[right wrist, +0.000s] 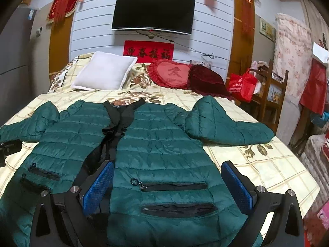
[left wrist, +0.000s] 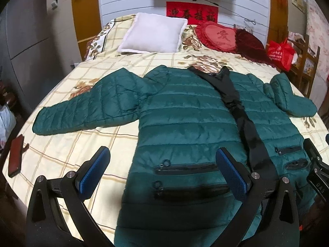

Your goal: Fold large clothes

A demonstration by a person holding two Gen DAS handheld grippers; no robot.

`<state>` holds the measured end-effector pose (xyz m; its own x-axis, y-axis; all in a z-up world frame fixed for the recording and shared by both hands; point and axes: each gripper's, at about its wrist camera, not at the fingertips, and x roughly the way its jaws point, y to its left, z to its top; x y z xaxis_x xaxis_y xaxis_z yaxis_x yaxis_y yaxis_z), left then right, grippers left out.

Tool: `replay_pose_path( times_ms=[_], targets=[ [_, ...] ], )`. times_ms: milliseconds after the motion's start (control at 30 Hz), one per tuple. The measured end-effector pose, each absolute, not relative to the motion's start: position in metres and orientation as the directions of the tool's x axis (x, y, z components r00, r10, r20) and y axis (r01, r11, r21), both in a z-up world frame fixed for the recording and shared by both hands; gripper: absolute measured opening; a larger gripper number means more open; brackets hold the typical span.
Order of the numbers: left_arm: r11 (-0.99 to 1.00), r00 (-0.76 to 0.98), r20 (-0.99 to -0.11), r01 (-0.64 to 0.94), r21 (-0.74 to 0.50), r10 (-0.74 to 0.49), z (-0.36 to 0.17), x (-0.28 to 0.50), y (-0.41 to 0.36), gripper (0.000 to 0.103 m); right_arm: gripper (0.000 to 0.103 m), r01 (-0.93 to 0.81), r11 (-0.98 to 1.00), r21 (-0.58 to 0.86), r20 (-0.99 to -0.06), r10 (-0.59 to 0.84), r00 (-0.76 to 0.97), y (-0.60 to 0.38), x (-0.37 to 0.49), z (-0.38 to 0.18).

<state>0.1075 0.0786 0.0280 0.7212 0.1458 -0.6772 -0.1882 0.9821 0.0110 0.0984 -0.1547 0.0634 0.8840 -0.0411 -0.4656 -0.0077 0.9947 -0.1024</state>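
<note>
A dark green quilted jacket (left wrist: 185,115) (right wrist: 160,144) lies flat and face up on the bed, sleeves spread to both sides, its black lining showing down the open front. My left gripper (left wrist: 162,170) hovers open over the jacket's lower left panel near the two zipped pockets (left wrist: 185,168). Over the lower right panel and its pockets (right wrist: 174,186), my right gripper (right wrist: 167,185) is open too. Neither holds anything. The right gripper also shows at the far right edge (left wrist: 316,164) of the left wrist view.
The bed (left wrist: 67,148) has a cream checked floral cover. A white pillow (left wrist: 154,34) and red heart cushions (right wrist: 174,74) sit at the head. A dark red phone-like case (left wrist: 15,158) lies at the left edge. A red bag (right wrist: 242,84) and wooden rack stand right.
</note>
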Motion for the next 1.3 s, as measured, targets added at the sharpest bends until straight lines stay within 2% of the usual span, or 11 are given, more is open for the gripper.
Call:
replay_pose_path(
  times_ms=[367,600,733,867,1000,1133,1300],
  targets=[
    [0.967,0.703,-0.693,-0.252,-0.028,0.163,0.024,0.098,0.138,0.103,0.103,-0.015,0.995,-0.097,-0.453,-0.031,0.891,-0.140,0.102,0.065],
    [0.943,0.698,-0.683,-0.330,-0.043,0.213,0.012,0.094,0.238,0.103,0.103,-0.016,0.992,-0.128,-0.445,-0.043,0.895,-0.140,0.095,0.065],
    [0.904,0.700,-0.689,-0.397,-0.157,0.187,0.000,0.094,0.317,0.103,0.103,-0.005,0.995,-0.097,-0.453,-0.040,0.891,-0.150,0.095,0.066],
    [0.802,0.674,-0.704,-0.539,-0.260,0.225,-0.019,0.091,0.402,0.103,0.103,0.003,0.997,-0.074,-0.463,-0.038,0.885,-0.155,0.098,0.065],
    [0.725,0.680,-0.725,-0.553,-0.410,0.109,-0.046,0.101,0.452,0.103,0.103,-0.015,0.994,-0.104,-0.456,-0.034,0.889,-0.150,0.098,0.065],
    [0.667,0.678,-0.729,-0.587,-0.459,0.094,-0.059,0.111,0.476,0.102,0.103,-0.033,0.991,-0.127,-0.459,-0.029,0.888,-0.141,0.101,0.062],
    [0.692,0.693,-0.715,-0.561,-0.454,0.094,-0.060,0.135,0.489,0.102,0.103,-0.037,0.989,-0.145,-0.456,-0.033,0.889,-0.136,0.100,0.060]
  ],
)
